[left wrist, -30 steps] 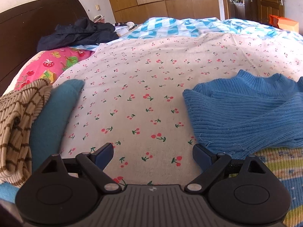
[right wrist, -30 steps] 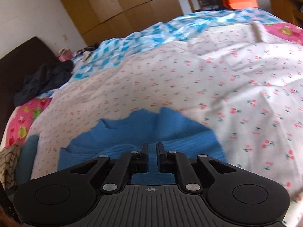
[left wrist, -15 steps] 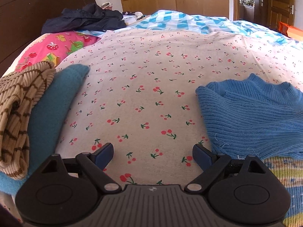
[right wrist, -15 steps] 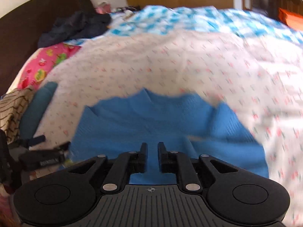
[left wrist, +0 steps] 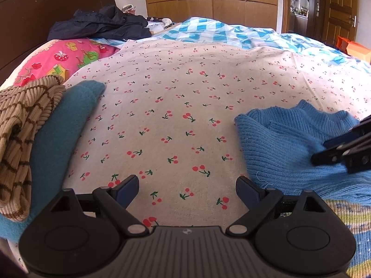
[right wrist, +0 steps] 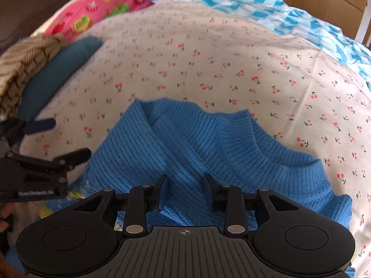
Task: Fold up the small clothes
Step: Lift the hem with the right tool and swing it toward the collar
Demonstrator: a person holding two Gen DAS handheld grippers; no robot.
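- Opening over the folded blue sweater (right wrist: 208, 153), your right gripper (right wrist: 185, 191) has knit under its jaws, nothing pinched.
- Your left gripper (left wrist: 187, 188) gapes wide, empty, over the cherry-print sheet (left wrist: 185, 97).
- The sweater lies on the bed's near edge; teal cloth (left wrist: 62, 129) and striped knit (left wrist: 20, 125) sit far left.

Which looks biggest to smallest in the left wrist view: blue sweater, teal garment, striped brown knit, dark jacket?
1. blue sweater, cut off at the frame's right edge
2. teal garment
3. striped brown knit, close to the teal one, partly cropped, so unsure
4. dark jacket, though it lies farthest away, so likely bigger than it looks
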